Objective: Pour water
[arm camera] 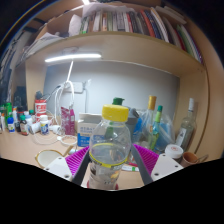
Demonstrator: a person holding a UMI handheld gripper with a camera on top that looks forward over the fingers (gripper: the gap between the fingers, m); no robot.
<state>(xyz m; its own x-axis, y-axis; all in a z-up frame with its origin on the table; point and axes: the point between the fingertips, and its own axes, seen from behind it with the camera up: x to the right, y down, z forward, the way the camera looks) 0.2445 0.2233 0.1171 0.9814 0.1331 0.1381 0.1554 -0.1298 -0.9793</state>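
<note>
Clear yellow-capped bottle (110, 150) clamped upright between the jaws of the gripper (110, 170), lifted over cluttered surface (25, 150), cap on, likely carried toward pouring; bookshelf (120, 25) behind.

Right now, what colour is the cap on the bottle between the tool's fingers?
Yellow: the cap tops the clear bottle, seen best in the gripper view.

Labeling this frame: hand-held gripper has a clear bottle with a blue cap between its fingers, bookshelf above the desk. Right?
One thing is wrong: the cap is yellow, not blue. The gripper view shows the clear bottle with a yellow cap between the fingers of the hand-held gripper, and the bookshelf above the desk, as you said.
</note>
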